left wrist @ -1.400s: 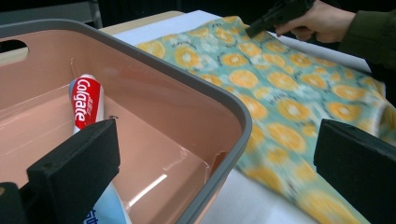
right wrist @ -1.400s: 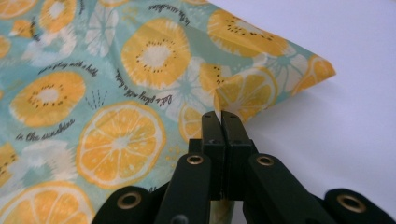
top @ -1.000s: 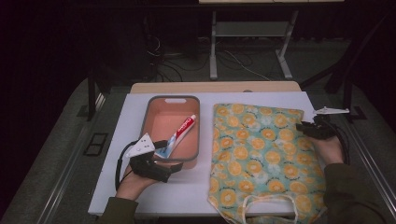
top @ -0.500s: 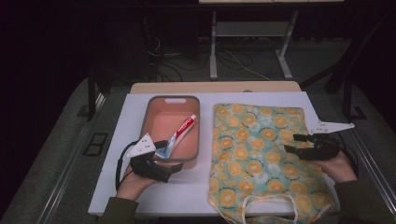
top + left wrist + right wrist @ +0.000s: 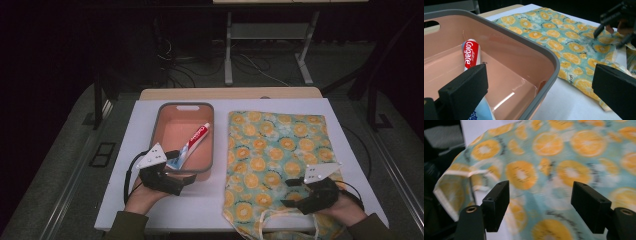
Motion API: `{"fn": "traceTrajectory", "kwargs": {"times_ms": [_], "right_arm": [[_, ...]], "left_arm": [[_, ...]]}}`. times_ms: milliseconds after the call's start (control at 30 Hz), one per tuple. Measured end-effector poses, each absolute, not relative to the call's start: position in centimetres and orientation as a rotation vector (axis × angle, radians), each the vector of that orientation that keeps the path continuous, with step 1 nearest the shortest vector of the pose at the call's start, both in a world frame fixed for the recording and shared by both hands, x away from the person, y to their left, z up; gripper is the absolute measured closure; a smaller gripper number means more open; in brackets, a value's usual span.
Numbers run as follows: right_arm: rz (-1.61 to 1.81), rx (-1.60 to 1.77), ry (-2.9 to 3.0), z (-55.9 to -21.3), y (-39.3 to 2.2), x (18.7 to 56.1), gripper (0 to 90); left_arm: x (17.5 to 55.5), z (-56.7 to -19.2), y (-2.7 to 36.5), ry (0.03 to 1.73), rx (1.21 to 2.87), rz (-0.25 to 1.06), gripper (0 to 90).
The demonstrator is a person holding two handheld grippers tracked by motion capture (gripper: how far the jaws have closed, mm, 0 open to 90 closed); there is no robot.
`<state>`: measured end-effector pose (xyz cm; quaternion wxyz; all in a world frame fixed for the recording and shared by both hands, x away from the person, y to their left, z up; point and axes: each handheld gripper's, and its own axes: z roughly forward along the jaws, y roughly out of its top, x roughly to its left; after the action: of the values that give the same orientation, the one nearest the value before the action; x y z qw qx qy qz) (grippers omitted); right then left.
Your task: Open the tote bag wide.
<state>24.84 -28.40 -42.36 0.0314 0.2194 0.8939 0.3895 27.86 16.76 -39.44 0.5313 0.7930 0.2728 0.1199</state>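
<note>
Pink plastic bin [image 5: 165, 113], rounded rectangle with grey rim, is sitting on the white tabletop [image 5: 125, 145]; 1 toothpaste tube [image 5: 194, 140] is lying inside diagonally. Orange-print fabric bag [image 5: 272, 145] is lying flat beside it. Left gripper [image 5: 181, 175] is gaping at the bin's near corner; right gripper [image 5: 292, 194] is hovering over the cloth, jaws parted.

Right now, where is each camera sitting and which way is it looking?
High view: above the person's side, looking down at the white table, bin, both hands.
Left gripper view: rides the left gripper, looking across the bin at the toothpaste; its own open jaws show.
Right gripper view: rides the right gripper, looking down at the orange-print bag; open jaws show.
Shared: all three show the bag.
</note>
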Motion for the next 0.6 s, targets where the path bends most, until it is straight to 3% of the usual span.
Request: {"fn": "traceTrajectory", "kwargs": {"times_ms": [367,467,600], "right_arm": [[1.028,0.502,2.872,-44.3,-25.9,23.7,33.7],[0.998,0.433,2.857,-44.5,-25.6,23.4,41.0],[1.028,0.407,2.863,-44.5,-25.7,23.3,60.2]], "left_arm": [[27.9,-39.4,16.7,0.652,1.891,0.287,0.0],[27.9,-39.5,16.7,0.652,1.892,0.288,0.0],[27.9,-39.5,16.7,0.653,1.893,0.289,0.0]]}}
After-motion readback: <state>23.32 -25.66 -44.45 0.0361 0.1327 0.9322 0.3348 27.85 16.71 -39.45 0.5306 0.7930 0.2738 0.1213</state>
